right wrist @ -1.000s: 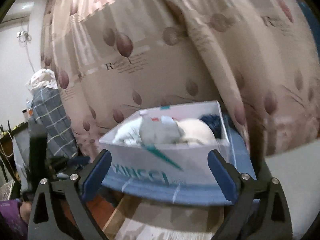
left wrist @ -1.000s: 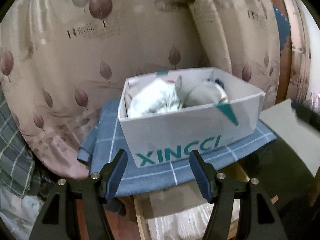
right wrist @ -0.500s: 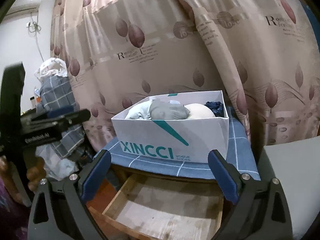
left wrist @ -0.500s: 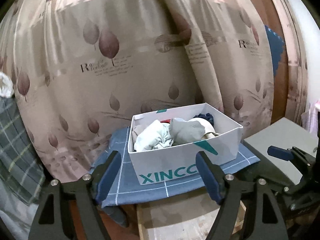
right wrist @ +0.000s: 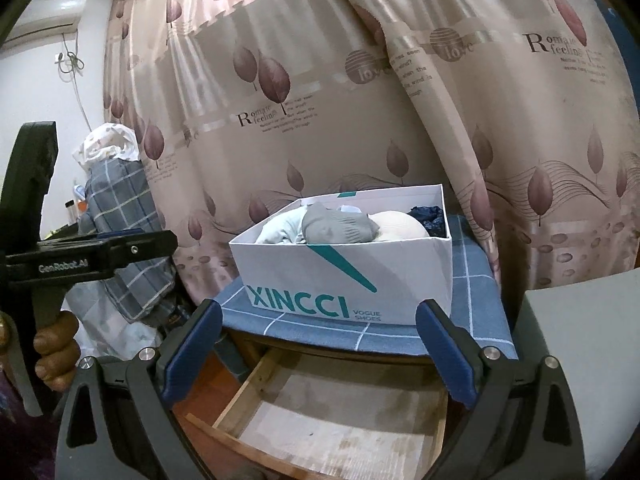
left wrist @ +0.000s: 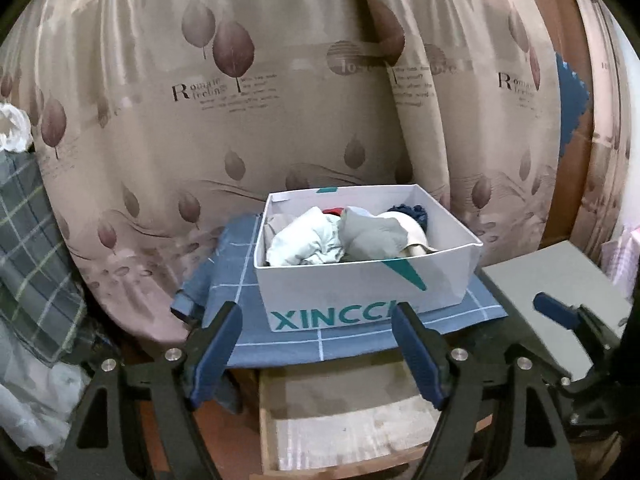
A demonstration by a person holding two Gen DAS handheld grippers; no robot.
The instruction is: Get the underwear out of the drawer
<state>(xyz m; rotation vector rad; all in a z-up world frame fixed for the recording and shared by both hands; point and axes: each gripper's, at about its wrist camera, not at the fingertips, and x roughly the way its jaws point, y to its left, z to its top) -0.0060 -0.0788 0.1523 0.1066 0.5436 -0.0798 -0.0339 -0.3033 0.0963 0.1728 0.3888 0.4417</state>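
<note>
A white XINCCI shoebox [left wrist: 360,296] [right wrist: 400,272] stands on a blue checked cloth [left wrist: 280,340] over a wooden stand. Crumpled underwear fills it: a pale blue piece [left wrist: 304,240], a grey piece [left wrist: 372,236] [right wrist: 340,228], a cream one [right wrist: 400,226] and a dark blue one [right wrist: 430,216]. Below the cloth a wooden drawer [left wrist: 340,412] [right wrist: 340,412] is pulled out, and its lined floor looks bare. My left gripper [left wrist: 316,312] is open in front of the box, holding nothing. My right gripper [right wrist: 319,306] is open too, level with the box front and above the drawer.
A leaf-print curtain [left wrist: 240,120] hangs close behind the box. A grey flat surface [left wrist: 560,272] [right wrist: 580,320] lies to the right. Checked bedding [right wrist: 116,208] is piled at the left. A person's hand [right wrist: 52,356] grips the left tool's handle.
The left gripper drew back and up from the box and its jaws widened, and the drawer came into its view. The right view also backed off a little, bringing the left tool into its frame.
</note>
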